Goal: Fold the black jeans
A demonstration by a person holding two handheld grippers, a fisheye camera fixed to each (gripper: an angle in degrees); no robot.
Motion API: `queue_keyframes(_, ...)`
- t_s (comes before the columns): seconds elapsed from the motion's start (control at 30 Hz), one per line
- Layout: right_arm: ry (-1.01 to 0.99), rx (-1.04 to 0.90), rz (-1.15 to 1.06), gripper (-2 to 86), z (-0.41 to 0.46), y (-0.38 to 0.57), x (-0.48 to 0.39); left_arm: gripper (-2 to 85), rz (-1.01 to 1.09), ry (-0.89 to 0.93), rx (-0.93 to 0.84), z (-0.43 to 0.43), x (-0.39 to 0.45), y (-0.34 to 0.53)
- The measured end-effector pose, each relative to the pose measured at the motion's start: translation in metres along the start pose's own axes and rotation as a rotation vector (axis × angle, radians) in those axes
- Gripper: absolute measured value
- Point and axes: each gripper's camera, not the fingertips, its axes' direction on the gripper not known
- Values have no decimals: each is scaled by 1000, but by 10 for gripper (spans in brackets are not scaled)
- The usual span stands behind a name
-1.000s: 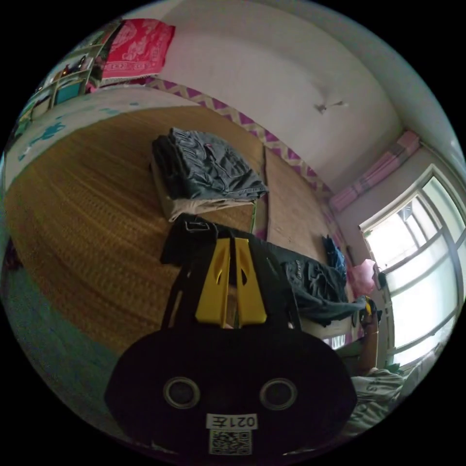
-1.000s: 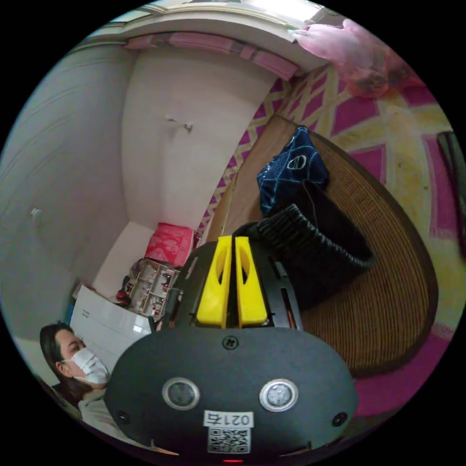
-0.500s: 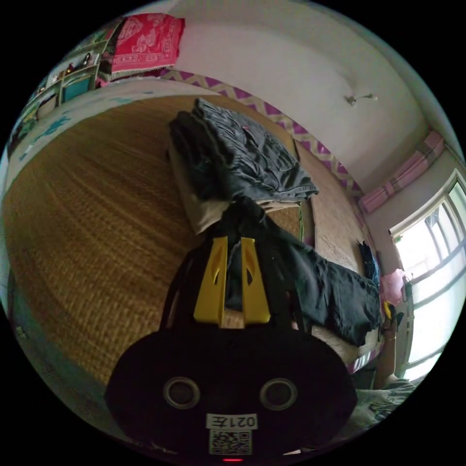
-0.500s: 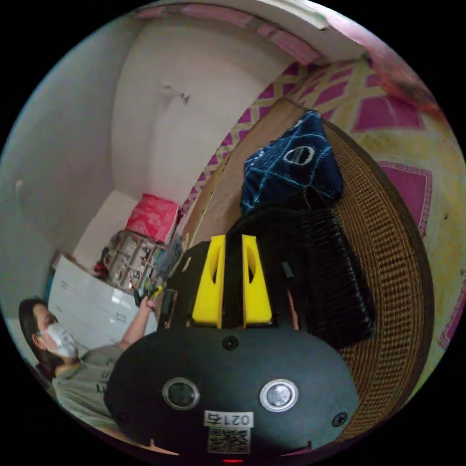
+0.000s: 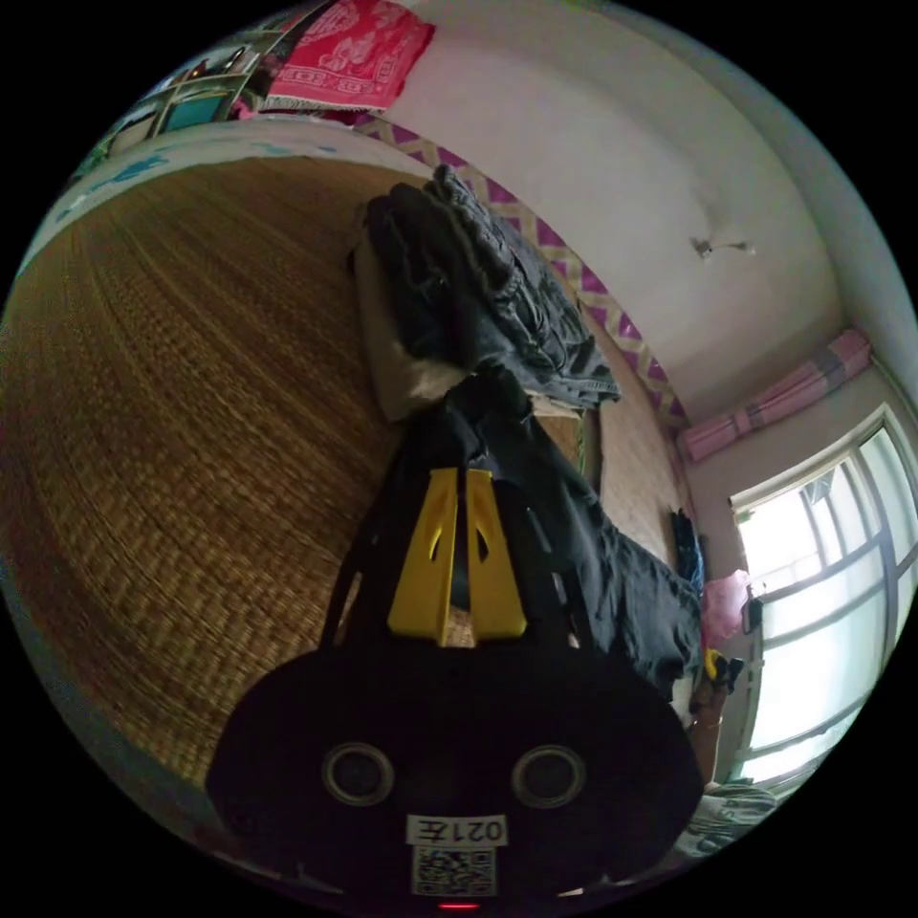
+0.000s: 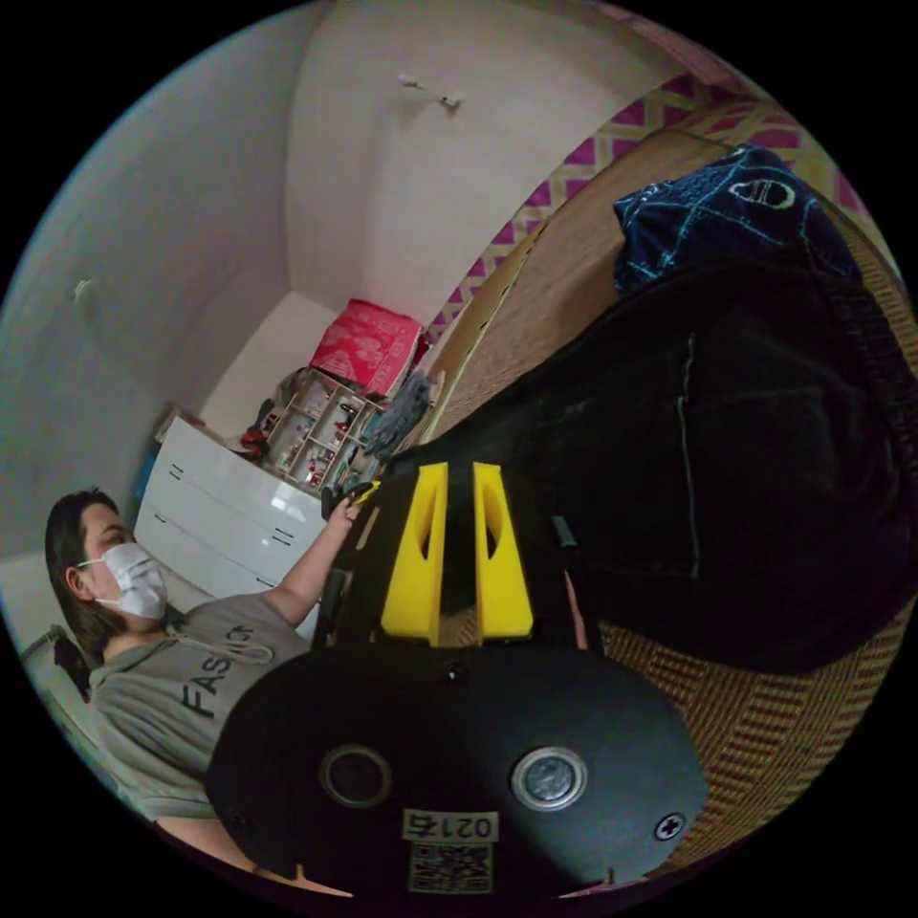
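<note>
Left gripper view has the left claw (image 5: 454,475) pinched together on a bunched end of the black jeans (image 5: 612,574), which trail away across the woven mat (image 5: 172,402) toward the window (image 5: 822,593). Just past the claw sits a stack of folded clothes (image 5: 469,296), grey denim on top, near the wall. Right gripper view has the right claw (image 6: 456,469) clamped on dark cloth of the jeans (image 6: 727,449) at their near edge; the jeans lie spread on the mat (image 6: 765,727), with a navy patterned garment (image 6: 717,215) touching their far side. A person (image 6: 172,669) in a grey top reaches out with the other claw (image 6: 349,494).
</note>
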Motion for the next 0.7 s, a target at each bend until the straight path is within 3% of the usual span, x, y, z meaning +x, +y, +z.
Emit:
queue_keyframes(0.13,-8,-15,-13,40,12,1,-11,-8,47,42,15,-30,10,8)
queue_keyframes(0.33,23,-26,-34,31,35,-2,-26,-10,28,-99,-77,-11,-10,34)
queue_keyframes(0.47,45,-70,-37,45,61,-10,-34,-9,-64,89,-39,21,-67,53)
queue_keyframes(0.7,234,-119,-158,62,95,-51,-65,-6,-3,132,1,27,-67,82)
